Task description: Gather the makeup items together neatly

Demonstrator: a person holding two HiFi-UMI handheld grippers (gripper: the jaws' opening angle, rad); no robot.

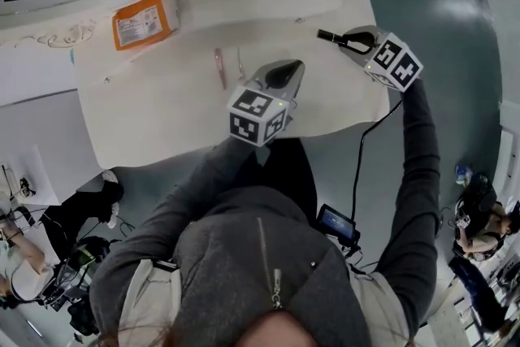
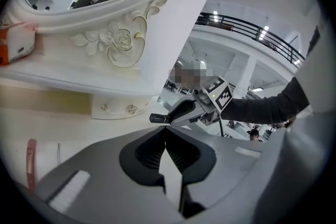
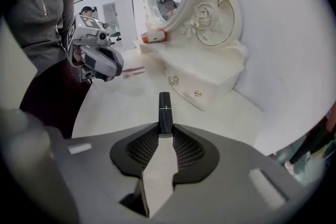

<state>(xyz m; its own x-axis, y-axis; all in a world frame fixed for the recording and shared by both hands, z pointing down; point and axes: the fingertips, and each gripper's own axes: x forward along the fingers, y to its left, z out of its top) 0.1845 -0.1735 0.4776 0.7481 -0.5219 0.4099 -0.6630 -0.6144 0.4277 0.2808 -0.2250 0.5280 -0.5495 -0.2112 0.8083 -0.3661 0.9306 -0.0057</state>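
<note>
Right gripper [image 3: 166, 132]: clenched on lipstick tube [image 3: 165, 107], near end | tube likely light, rigid, slippery; grasp mid-barrel | left gripper [image 2: 167, 139]: closed, empty

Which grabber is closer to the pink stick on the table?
Left. The left gripper is a short way right of the pink stick in the head view. The right gripper is farther right, near the table edge, holding a black lipstick.

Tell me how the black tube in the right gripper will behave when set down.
The black tube looks rigid and smooth, so it could slip in the right gripper, which pinches its end. Round and slim, it probably rolls if laid flat and tips if stood upright.
</note>
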